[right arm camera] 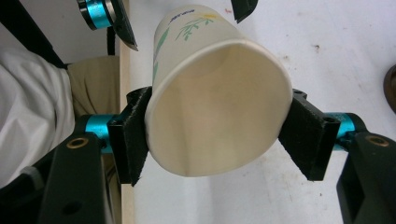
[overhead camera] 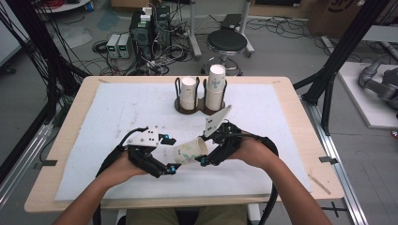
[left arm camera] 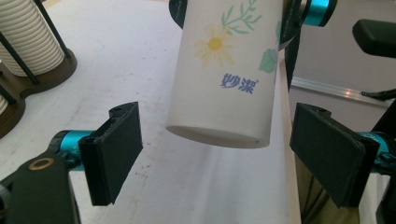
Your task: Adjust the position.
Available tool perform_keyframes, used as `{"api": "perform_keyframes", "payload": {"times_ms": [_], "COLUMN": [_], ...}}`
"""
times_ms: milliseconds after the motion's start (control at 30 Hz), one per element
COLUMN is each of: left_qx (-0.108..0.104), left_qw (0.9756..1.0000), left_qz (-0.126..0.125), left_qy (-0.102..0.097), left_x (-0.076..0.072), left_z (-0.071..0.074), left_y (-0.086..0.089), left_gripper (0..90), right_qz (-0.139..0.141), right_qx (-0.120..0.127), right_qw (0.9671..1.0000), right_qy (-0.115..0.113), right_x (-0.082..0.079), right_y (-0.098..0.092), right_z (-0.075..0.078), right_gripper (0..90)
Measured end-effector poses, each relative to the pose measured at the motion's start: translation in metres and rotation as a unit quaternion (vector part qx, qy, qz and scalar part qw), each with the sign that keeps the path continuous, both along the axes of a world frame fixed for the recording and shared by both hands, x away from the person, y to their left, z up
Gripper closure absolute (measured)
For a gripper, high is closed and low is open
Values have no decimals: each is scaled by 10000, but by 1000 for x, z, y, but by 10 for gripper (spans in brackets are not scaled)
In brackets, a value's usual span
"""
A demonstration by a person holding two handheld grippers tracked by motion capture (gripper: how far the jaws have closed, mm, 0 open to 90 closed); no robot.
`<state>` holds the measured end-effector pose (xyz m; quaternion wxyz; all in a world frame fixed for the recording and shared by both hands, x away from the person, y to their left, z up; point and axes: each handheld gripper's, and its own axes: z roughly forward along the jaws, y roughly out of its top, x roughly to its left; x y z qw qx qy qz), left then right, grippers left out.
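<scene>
The right gripper (overhead camera: 202,161) pinches a paper cup (overhead camera: 190,151) near its open mouth. In the right gripper view both black pads (right arm camera: 132,142) press on the sides of the cup (right arm camera: 215,98), and the rim is squeezed a little out of round. The cup is held above the white mat (overhead camera: 117,112), lying almost on its side, with the mouth turned to the right gripper and the closed bottom turned to the left gripper (overhead camera: 168,154).

The left gripper has its jaws spread wide. In the left gripper view the bottom end of the cup (left arm camera: 229,79) hangs between the two pads (left arm camera: 114,149) but touches neither of them; there is a clear gap on each side. On the wall of the cup a yellow flower, green leaves and blue letters are printed.

In the high view the two grippers face each other close to the near edge of the table (overhead camera: 61,150), in front of the person, whose forearms come in from below. The left hand (overhead camera: 119,168) and the right hand (overhead camera: 251,152) each grip the body of one tool.

Well apart, at the far side of the mat, stands a dark holder (overhead camera: 180,107) with two stacks of cups (overhead camera: 188,93) in it, upright and side by side. The right stack is taller than the left one. The edge of this holder (left arm camera: 51,72) is also visible at the left in the left gripper view
</scene>
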<state>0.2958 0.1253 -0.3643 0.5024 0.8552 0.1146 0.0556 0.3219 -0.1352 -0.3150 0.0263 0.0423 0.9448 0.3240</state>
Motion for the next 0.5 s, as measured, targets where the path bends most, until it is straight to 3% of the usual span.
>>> {"api": "perform_keyframes", "payload": {"times_ms": [233,500], "left_qx": [227,442], "left_qw": [9997,9988], "left_qz": [-71,-205], "left_qy": [18,100], "left_x": [3,5], "left_z": [1,-2], "left_y": [-9,-20], "left_gripper": [168,175], "right_qz": [57,242], "right_qx": [-565,-1270], "right_qw": [9984,9913], "right_qy": [-59,-258], "right_x": [1,-1], "right_y": [14,34], "right_z": [4,9], "right_gripper": [317,314]}}
